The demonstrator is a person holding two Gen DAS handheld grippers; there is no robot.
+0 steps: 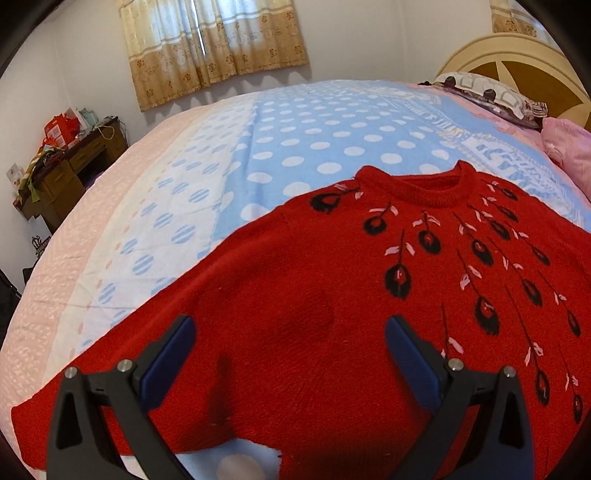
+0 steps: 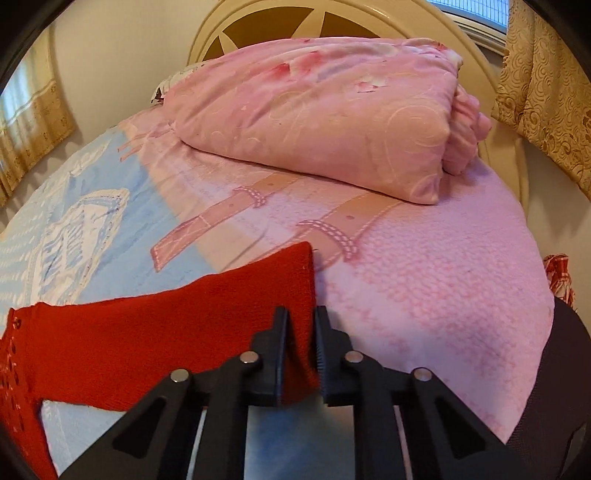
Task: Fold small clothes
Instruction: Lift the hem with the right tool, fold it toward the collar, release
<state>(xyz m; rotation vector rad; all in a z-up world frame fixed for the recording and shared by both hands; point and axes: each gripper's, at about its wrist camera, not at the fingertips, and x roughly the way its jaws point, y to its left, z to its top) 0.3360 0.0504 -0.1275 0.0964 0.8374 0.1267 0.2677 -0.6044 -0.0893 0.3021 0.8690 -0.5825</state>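
A red sweater [image 1: 314, 295] with black and pink feather patterns lies flat, front up, on the bed, neck hole toward the far side. My left gripper [image 1: 290, 332] hovers open just above its left shoulder area, fingers wide apart with only flat fabric below. In the right wrist view the sweater's red sleeve [image 2: 207, 321] stretches out from the left, and my right gripper [image 2: 300, 325] is shut on the sleeve's cuff end, the cloth pinched between the black pads.
The bedspread [image 1: 295, 122] is blue with white dots and pink at the edges. A folded pink quilt [image 2: 317, 110] and a patterned pillow [image 1: 487, 92] lie by the headboard [image 2: 280, 22]. A cluttered wooden desk [image 1: 66, 166] stands at the left wall.
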